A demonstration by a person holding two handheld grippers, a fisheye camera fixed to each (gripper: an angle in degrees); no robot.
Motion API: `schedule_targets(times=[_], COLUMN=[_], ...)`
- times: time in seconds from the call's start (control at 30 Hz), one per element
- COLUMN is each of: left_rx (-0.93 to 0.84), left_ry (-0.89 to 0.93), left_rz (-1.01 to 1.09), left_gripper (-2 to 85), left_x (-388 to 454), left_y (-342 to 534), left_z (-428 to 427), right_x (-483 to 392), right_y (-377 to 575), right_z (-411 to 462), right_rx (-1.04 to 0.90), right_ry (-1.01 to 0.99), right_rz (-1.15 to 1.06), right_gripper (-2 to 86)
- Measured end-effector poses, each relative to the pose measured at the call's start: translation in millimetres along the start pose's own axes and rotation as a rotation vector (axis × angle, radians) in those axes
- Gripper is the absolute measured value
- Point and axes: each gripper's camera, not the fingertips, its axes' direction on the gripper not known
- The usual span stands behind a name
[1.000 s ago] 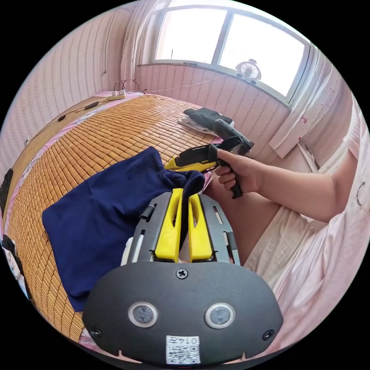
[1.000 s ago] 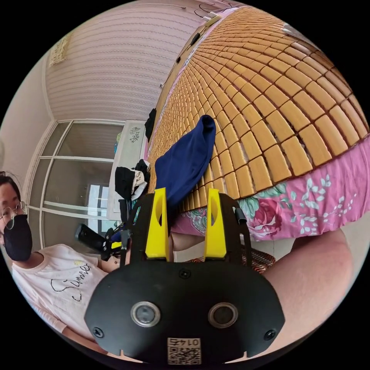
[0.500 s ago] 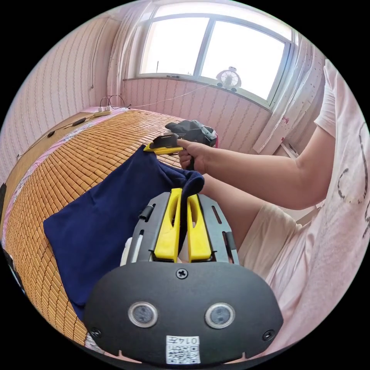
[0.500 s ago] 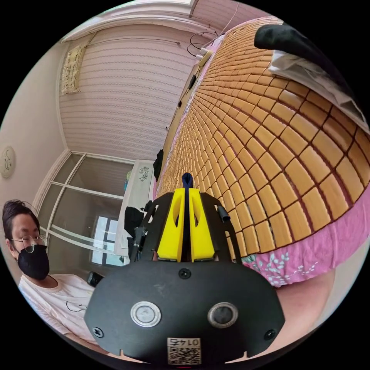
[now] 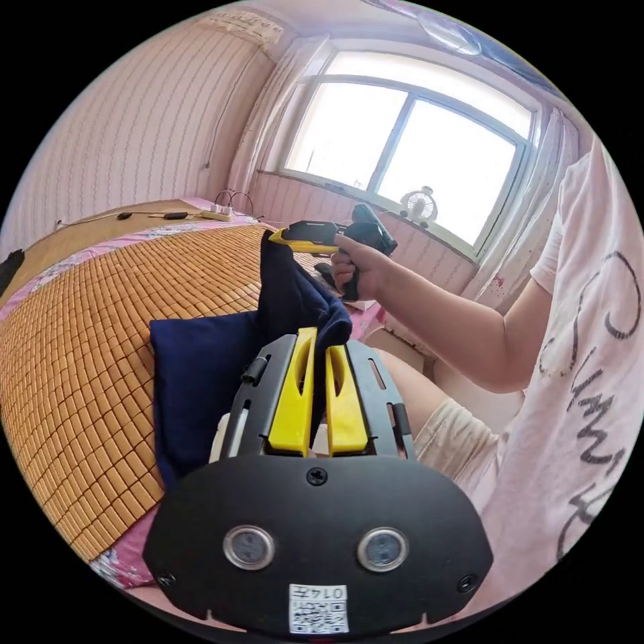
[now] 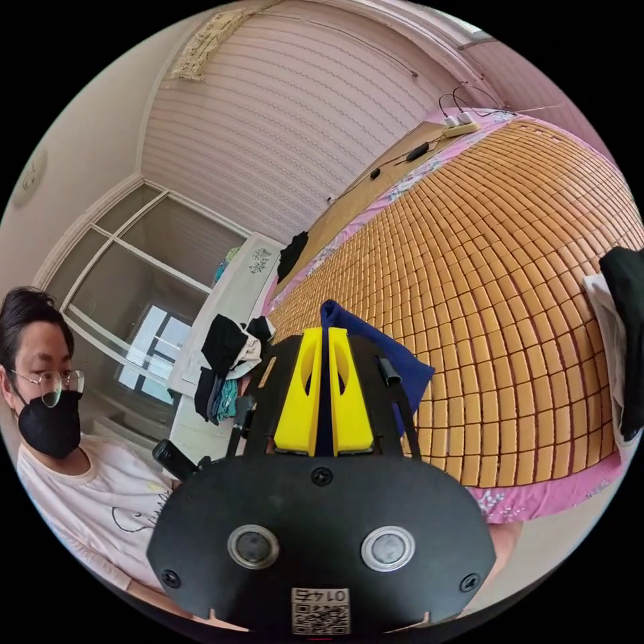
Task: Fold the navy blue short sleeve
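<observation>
Both grippers clamped, arms raised

The left gripper [image 5: 320, 335] had its yellow jaws pressed together on navy cloth [image 5: 201, 382]. In the left gripper view, the right gripper [image 5: 278, 236] was held higher, gripped by the person's right hand [image 5: 355, 265], forearm extended; its jaws in the right gripper view were closed on the cloth too.

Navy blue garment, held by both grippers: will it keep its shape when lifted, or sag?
Probably sags: the navy garment droops between the left gripper and right gripper. Likely light, since thin pinches hold it.
</observation>
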Motion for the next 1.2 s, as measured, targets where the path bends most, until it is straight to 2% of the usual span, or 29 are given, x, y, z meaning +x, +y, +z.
schedule_targets(times=[0.23,0.3,0.37,0.5,0.67,0.83,1.03,1.2], left_rx=[-0.148,-0.230,-0.262,-0.283,-0.276,-0.238,-0.284,-0.319], left_ry=[-0.229,-0.215,-0.212,-0.231,-0.242,-0.235,-0.218,-0.175], left_rz=[-0.345,-0.466,-0.492,-0.513,-0.526,-0.441,-0.308,-0.227], left_gripper=[1.4,3.4,4.9,5.7,7.6,11.4,14.5,15.5], left_x=[-93.7,-118.3,-127.9,-139.8,-146.1,-142.6,-138.3,-131.5], left_y=[41.8,49.9,51.0,50.8,47.9,36.9,11.6,0.9], left_z=[2.4,9.0,8.7,-1.5,-11.4,-6.4,28.9,49.3], right_x=[-43.5,-53.5,-74.8,-97.3,-111.6,-110.8,-123.6,-144.8], right_y=[-21.5,-24.5,-28.7,-37.3,-39.0,-28.2,-8.2,4.0], right_z=[149.5,159.1,151.3,149.6,187.0,217.5,189.2,109.0], right_rx=[-0.279,-0.308,-0.275,-0.319,-0.547,-0.713,-0.670,-0.480], right_ry=[0.161,0.195,0.248,0.388,0.481,0.523,0.512,0.220], right_rz=[-0.042,-0.078,-0.194,-0.362,-0.550,-0.615,-0.703,-0.769], right_gripper=[1.9,2.1,2.7,5.1,12.6,13.5,2.9,1.1])
